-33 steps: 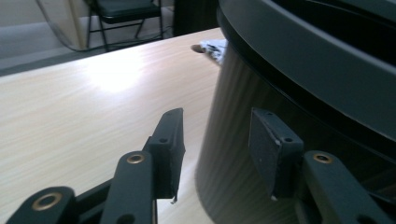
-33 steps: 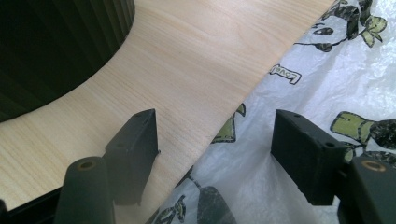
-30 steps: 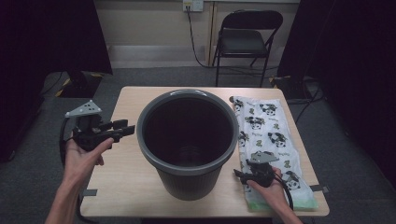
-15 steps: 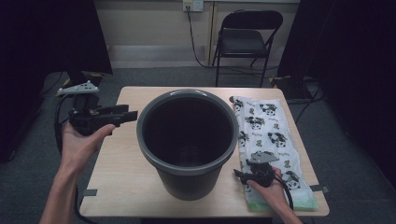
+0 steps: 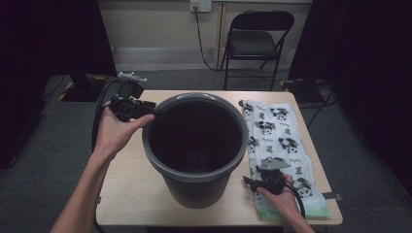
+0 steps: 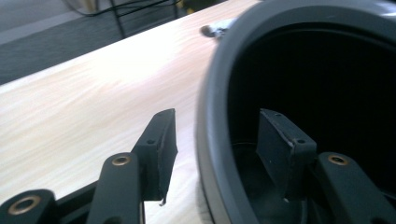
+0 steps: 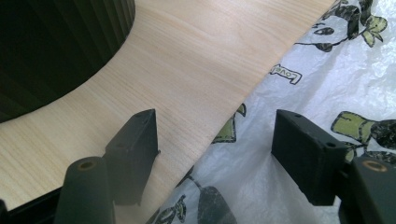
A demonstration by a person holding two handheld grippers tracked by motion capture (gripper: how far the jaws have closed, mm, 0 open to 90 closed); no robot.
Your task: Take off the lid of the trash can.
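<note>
Left gripper (image 5: 154,110) has moved from the counter's (image 5: 131,184) left edge up to the bin (image 5: 194,145) since a second ago; its jaws now straddle the rim (image 6: 210,140), one inside, one outside, spread apart, not yet clenched. Right gripper (image 5: 248,181) unchanged: jaws released, hovering at the near edge of the bag (image 5: 279,141). Bin stands upright mid-counter, dark inside; contents cannot be told. Bag lies flat right of the bin, panda print; a small printed label (image 7: 285,73) begins "Love", the rest unreadable.
</note>
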